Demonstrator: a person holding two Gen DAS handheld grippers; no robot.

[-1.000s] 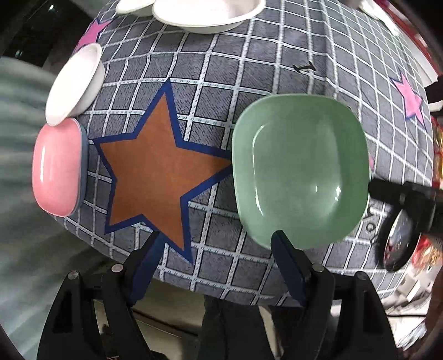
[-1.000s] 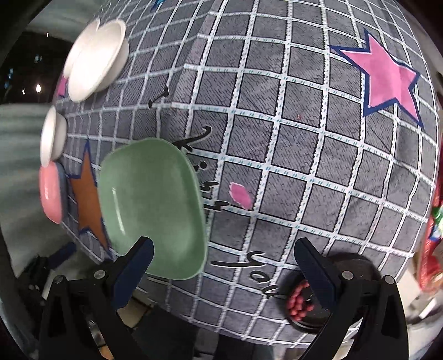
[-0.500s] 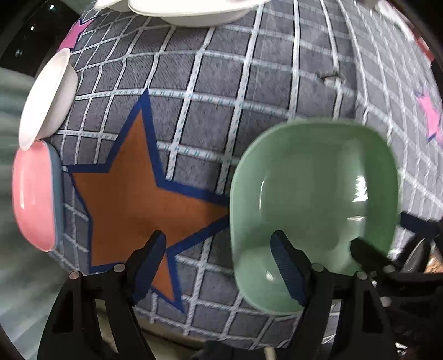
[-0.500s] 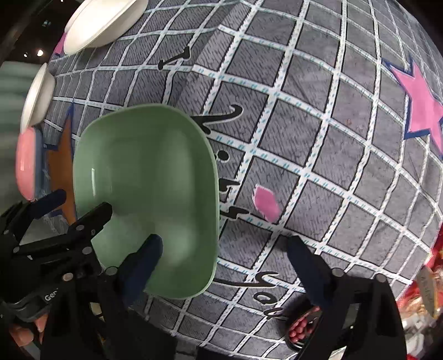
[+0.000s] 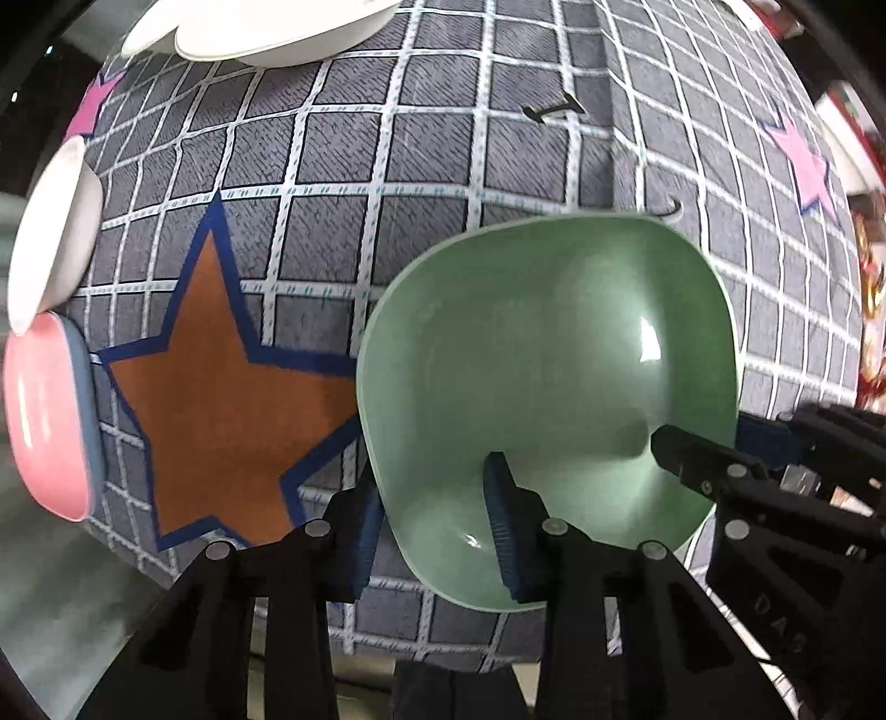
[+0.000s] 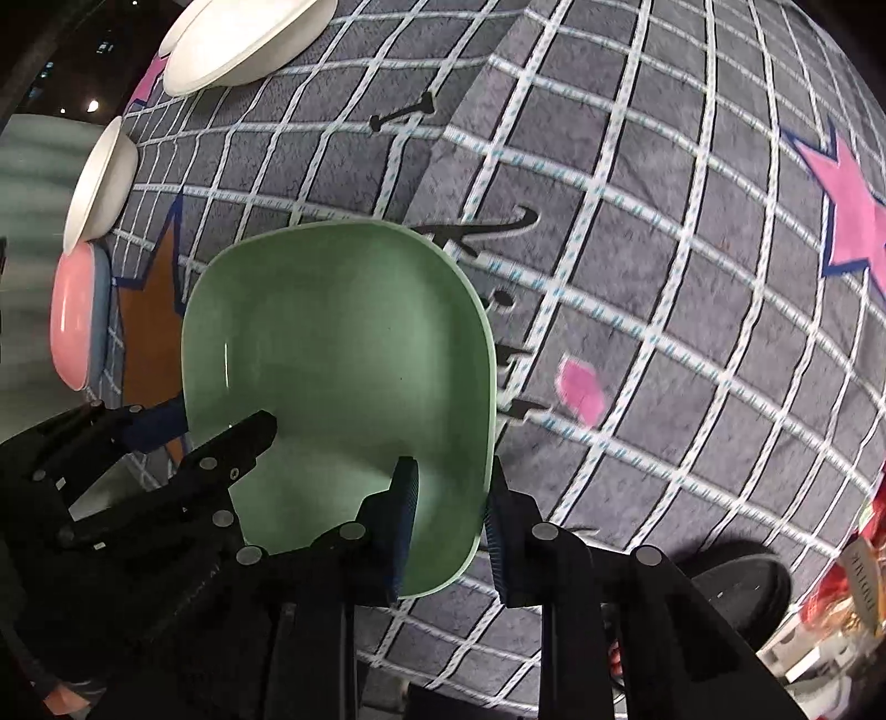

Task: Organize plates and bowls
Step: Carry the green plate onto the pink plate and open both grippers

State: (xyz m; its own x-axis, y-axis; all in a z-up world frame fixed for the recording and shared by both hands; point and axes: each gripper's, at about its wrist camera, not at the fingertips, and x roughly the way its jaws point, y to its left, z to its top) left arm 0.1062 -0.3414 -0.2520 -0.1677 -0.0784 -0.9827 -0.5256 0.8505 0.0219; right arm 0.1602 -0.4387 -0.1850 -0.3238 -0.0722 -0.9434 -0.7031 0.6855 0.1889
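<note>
I have both grippers pointing steeply down at the green bowl (image 5: 545,399) on the checked tablecloth (image 5: 443,183). My left gripper (image 5: 434,531) is closing over the bowl's left rim, one finger inside and one outside. My right gripper (image 6: 448,526) is closing likewise over the right rim.

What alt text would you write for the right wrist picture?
Two handheld grippers, right gripper and left gripper, are closing on opposite rims of a green square bowl on a grey checked tablecloth; white dishes sit beyond.
</note>
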